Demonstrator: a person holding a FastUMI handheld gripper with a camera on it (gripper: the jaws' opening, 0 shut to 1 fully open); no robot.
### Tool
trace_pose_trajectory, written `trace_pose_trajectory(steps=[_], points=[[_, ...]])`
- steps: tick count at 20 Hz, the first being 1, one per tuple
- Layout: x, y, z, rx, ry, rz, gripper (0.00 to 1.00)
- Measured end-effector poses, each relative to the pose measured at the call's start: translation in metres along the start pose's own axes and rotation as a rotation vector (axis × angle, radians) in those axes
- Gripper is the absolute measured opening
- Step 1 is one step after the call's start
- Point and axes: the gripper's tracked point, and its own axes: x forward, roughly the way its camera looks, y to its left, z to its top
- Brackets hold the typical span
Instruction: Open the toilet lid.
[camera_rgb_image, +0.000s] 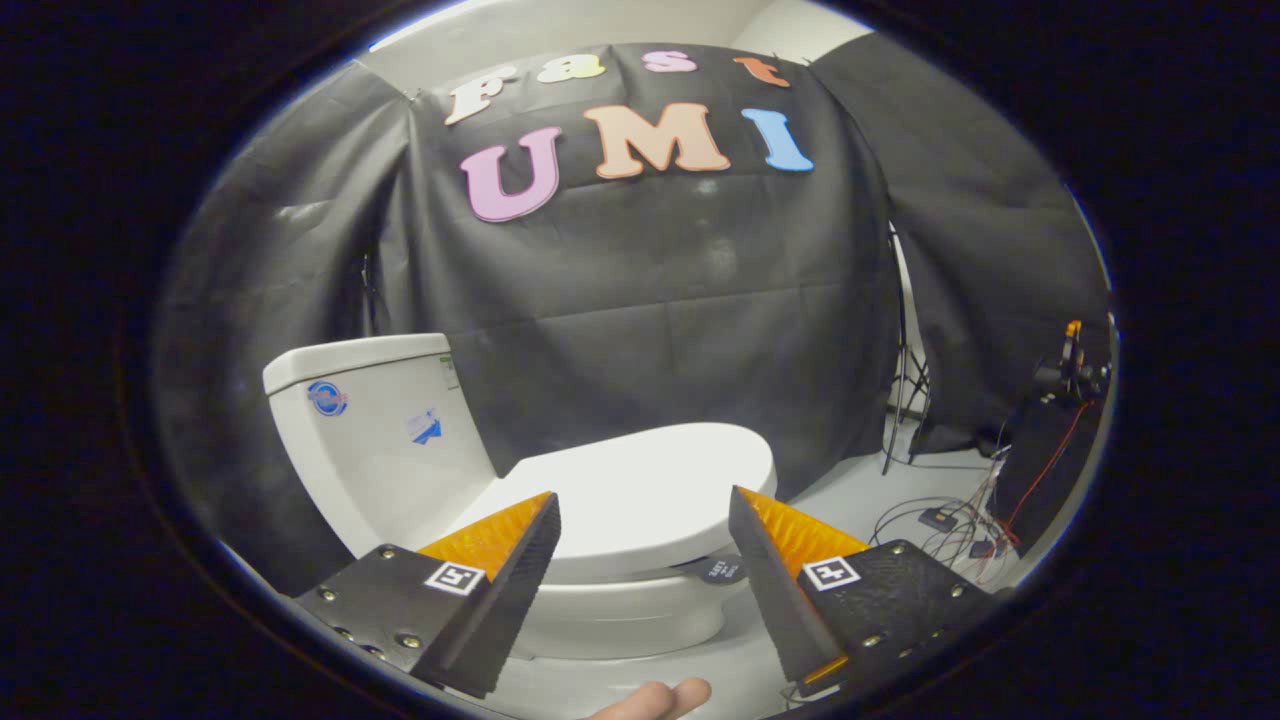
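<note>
The toilet lid lies closed and flat on the bowl, just ahead of the gripper and framed between its fingers. The fingers stand wide apart, gripping nothing. The tank rises beyond the left finger. Cables lie on the floor beside the right finger.

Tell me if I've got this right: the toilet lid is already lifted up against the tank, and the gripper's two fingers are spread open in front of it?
Not quite. In the gripper view the toilet lid lies flat and closed on the bowl, not raised against the tank. The rest holds: the gripper has its fingers spread open, with the lid just ahead of them and untouched.
</note>
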Motion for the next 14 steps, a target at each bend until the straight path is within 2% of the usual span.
trace_pose_trajectory(steps=[5,14], points=[[0.021,-0.03,-0.035,0.18,0.004,-0.02,1.0],[0.055,-0.048,-0.086,0.533,0.05,0.052,0.99]])
